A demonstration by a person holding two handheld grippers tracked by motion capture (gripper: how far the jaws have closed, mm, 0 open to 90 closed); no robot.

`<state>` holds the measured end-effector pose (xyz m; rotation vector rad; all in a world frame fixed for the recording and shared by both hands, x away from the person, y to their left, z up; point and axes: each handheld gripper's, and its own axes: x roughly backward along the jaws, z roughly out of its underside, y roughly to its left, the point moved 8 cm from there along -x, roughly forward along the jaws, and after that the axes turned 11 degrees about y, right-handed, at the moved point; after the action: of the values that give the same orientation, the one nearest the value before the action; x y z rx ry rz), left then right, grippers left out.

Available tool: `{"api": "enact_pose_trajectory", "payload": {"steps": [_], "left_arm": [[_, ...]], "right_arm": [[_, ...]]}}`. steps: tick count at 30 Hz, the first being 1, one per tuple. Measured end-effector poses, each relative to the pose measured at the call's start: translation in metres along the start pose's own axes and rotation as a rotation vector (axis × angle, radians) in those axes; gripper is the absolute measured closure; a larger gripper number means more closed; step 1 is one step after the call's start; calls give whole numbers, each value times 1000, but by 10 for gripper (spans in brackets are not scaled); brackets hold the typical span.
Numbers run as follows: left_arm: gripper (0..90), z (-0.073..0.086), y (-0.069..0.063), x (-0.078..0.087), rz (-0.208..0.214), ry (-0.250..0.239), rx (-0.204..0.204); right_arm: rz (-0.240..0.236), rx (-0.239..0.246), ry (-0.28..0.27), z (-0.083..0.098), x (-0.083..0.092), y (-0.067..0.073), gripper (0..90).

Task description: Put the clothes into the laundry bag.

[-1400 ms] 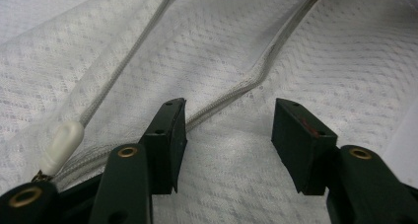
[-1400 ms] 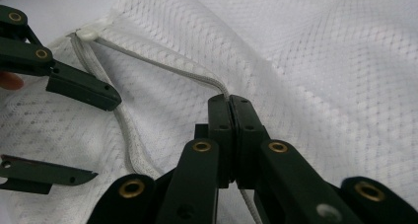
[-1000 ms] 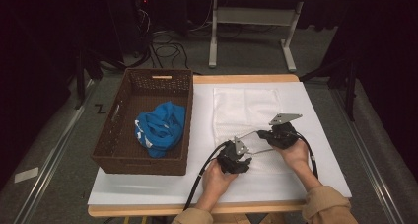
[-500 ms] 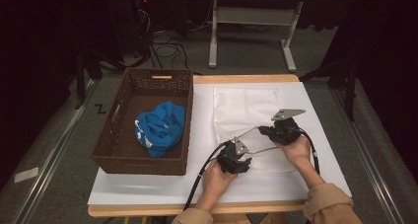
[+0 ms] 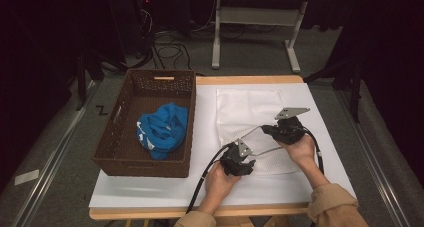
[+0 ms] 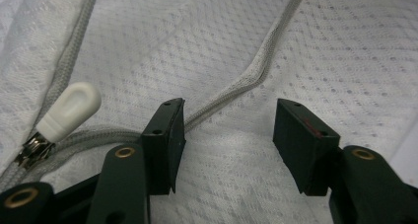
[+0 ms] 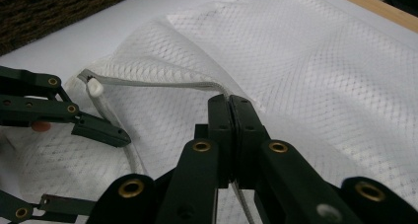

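A white mesh zip bag (image 5: 250,109) lies flat on the white table cover. My right gripper (image 7: 229,105) is shut on the bag's grey zipper edge (image 7: 162,84) and holds that edge raised off the mesh. It shows at the bag's right side in the high view (image 5: 267,130). My left gripper (image 6: 226,135) stands open just over the mesh, with the zipper tape (image 6: 249,73) running by its left jaw, untouched. The white zipper pull (image 6: 69,110) lies left of that jaw. In the high view the left gripper (image 5: 248,156) sits at the bag's near left corner.
A brown wicker basket (image 5: 145,164) stands on the left of the table with a blue cloth (image 5: 162,129) inside. The wooden table edge (image 5: 250,79) runs behind the bag. White cover lies bare near the front edge (image 5: 150,192).
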<state>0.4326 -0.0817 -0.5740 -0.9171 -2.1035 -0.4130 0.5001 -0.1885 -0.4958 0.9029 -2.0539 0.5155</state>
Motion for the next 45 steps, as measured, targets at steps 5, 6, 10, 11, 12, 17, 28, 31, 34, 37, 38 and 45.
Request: {"api": "enact_pose_trajectory", "payload": {"steps": [5, 6, 10, 11, 12, 17, 28, 31, 34, 37, 38, 45], "left_arm": [[458, 0, 0, 0, 0, 0, 0], [458, 0, 0, 0, 0, 0, 0], [457, 0, 0, 0, 0, 0, 0], [456, 0, 0, 0, 0, 0, 0], [456, 0, 0, 0, 0, 0, 0], [455, 0, 0, 0, 0, 0, -1], [454, 0, 0, 0, 0, 0, -1], [454, 0, 0, 0, -4, 1, -2], [453, 0, 0, 0, -6, 1, -3], [454, 0, -1, 0, -9, 1, -6], [453, 0, -1, 0, -9, 1, -6], [451, 0, 0, 0, 6, 2, 4]], "right_arm": [[-4, -8, -12, -4, 4, -1, 894], [-4, -8, -13, -5, 4, -1, 894], [-1, 1, -19, -9, 7, -2, 894], [-1, -3, -23, -10, 8, -1, 894], [-3, -4, -23, -11, 8, -1, 894], [1, 1, -22, -12, 9, -2, 894], [-6, -2, -33, -17, 17, -4, 895], [0, 1, -35, -18, 19, -5, 894], [5, -3, -32, -21, 21, -6, 895], [5, 4, -46, -24, 22, -6, 895], [8, 5, -43, -25, 22, -5, 894], [14, 12, -38, -26, 23, -4, 894]]}}
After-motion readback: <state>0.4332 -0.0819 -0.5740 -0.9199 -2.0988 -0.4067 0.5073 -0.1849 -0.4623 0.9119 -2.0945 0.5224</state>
